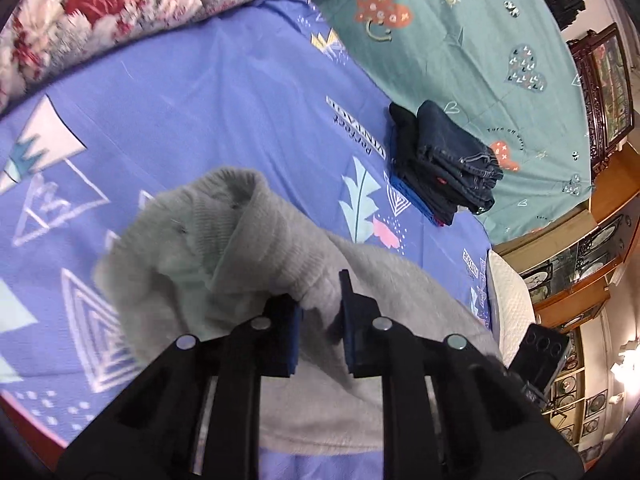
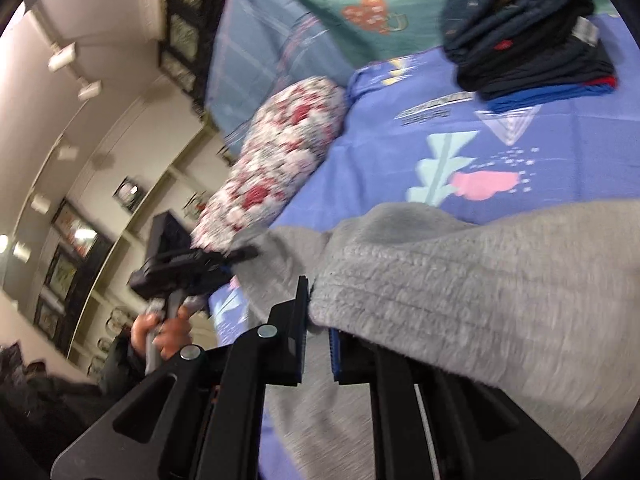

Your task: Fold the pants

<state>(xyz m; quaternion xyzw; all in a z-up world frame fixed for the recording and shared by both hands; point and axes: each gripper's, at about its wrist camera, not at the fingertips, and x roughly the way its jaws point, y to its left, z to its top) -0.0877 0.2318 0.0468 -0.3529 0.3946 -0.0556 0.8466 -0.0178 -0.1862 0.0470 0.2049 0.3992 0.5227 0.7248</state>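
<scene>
My left gripper (image 1: pixel 320 312) holds a bunched fold of the soft grey knitted pants (image 1: pixel 248 256); its blue-padded fingers (image 1: pixel 354 320) stand only a narrow gap apart, with the fabric pinched between them and bulging up in a rounded, ribbed hump ahead of the tips. The pants rest on the periwinkle-blue bedsheet printed with white triangles and pale leaves (image 1: pixel 208 92), part of the cloth lifted off it in my grip and the rest trailing back under me towards the near edge of the bed.

My right gripper (image 2: pixel 318 320) is likewise nearly closed; the thick ribbed edge of the same grey pants (image 2: pixel 460 292) lies across its right finger (image 2: pixel 336 350) and drops between the two pads, so I hold cloth there too, though motion blur keeps me from seeing exactly how much is caught. From this side I see my other gripper (image 2: pixel 240 255) at the far end of the garment, a person's hand (image 2: pixel 164 332) wrapped round its handle.

Further up the bed lies a neat stack of folded dark denim and black clothes (image 1: pixel 448 160), at the seam where the blue sheet meets a teal sheet patterned with hearts (image 1: pixel 460 40); a long pillow in a red-and-white rose print (image 1: pixel 100 12) lies along the far side, well apart from the pants.
</scene>
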